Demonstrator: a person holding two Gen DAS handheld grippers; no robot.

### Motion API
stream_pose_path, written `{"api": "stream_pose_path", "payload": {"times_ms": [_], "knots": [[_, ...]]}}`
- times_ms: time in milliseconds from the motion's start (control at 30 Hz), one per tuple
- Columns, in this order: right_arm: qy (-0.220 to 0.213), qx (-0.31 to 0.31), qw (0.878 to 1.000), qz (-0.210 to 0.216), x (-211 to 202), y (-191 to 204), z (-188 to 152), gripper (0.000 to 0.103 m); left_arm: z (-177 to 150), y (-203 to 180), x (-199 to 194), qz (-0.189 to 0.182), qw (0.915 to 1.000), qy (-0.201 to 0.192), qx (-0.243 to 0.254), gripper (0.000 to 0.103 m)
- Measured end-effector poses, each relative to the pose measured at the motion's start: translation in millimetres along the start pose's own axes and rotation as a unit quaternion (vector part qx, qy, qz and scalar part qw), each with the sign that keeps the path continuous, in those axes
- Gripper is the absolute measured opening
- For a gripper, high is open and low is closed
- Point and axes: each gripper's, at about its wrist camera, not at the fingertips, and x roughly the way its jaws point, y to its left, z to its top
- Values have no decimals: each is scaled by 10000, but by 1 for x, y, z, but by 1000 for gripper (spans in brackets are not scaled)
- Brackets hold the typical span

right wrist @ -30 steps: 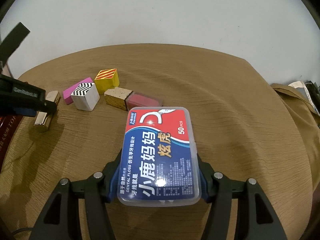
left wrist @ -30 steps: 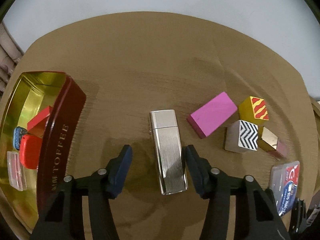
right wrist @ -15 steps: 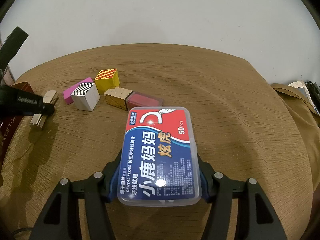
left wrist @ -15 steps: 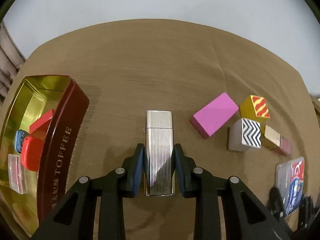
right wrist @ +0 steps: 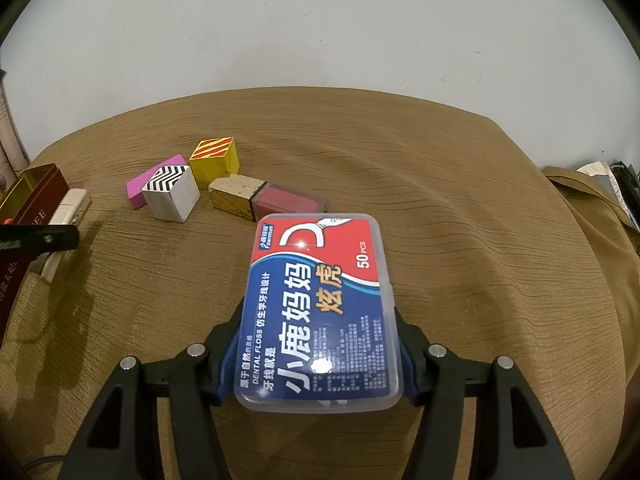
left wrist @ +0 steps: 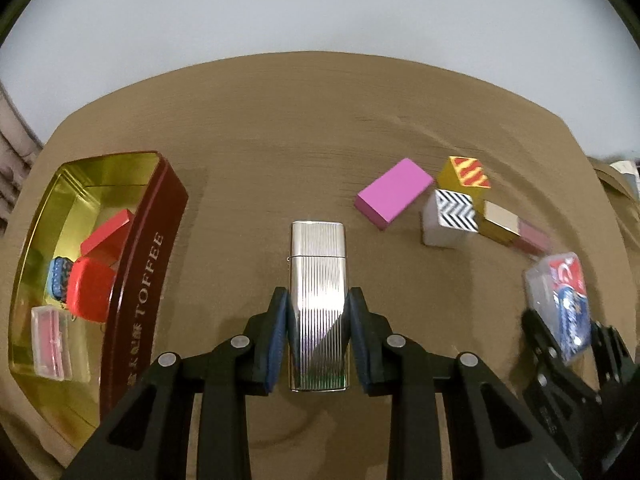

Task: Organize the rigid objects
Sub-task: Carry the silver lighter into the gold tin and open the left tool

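Left wrist view: the left gripper (left wrist: 318, 334), whose jaws stood wide on either side of the silver lighter (left wrist: 318, 292) a second ago, has since closed, and its blue pads (left wrist: 279, 336) now press the lighter's two long sides; half a second ago that grip was already made, and the lighter now appears lifted a little off the brown tablecloth (left wrist: 280, 128), though the fisheye makes this hard to judge. The lighter is a slim metal case with fine vertical ribs and a hinged cap at the far end, pointing away from the camera. To the left lies an open dark-red toffee tin (left wrist: 154, 240) with a gold inside, holding red blocks (left wrist: 90, 288), a small blue patterned piece and a clear plastic case (left wrist: 52, 342). To the right, well apart from the lighter, sit a pink block (left wrist: 394, 192), a yellow cube with red stripes (left wrist: 466, 174), a white cube with black zigzags (left wrist: 450, 218) and a gold-capped pink bottle (left wrist: 514, 228), all close together. Nothing lies between the lighter and the tin. In the right wrist view the right gripper (right wrist: 318, 354) has not changed: it clamps a clear dental floss box (right wrist: 320, 312) with a red and blue label by its long sides, held above the cloth just in front of the gold-capped bottle.
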Motion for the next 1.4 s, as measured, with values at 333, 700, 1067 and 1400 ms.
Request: {"api": "stream_pose_path", "payload": {"times_ms": [333, 700, 1067, 1400], "knots": [[0, 1, 10000, -1, 0, 0, 0, 62, -13, 35, -32, -89, 9999, -129, -19, 26], [2, -2, 10000, -5, 0, 0, 0, 62, -17, 74, -81, -67, 9989, -437, -145, 26], [2, -2, 10000, -9, 0, 0, 0, 62, -22, 149, -99, 356, 9963, -527, -586, 26], [1, -8, 10000, -15, 0, 0, 1, 62, -33, 204, -78, 612, 9920, -286, -1066, 26]]}}
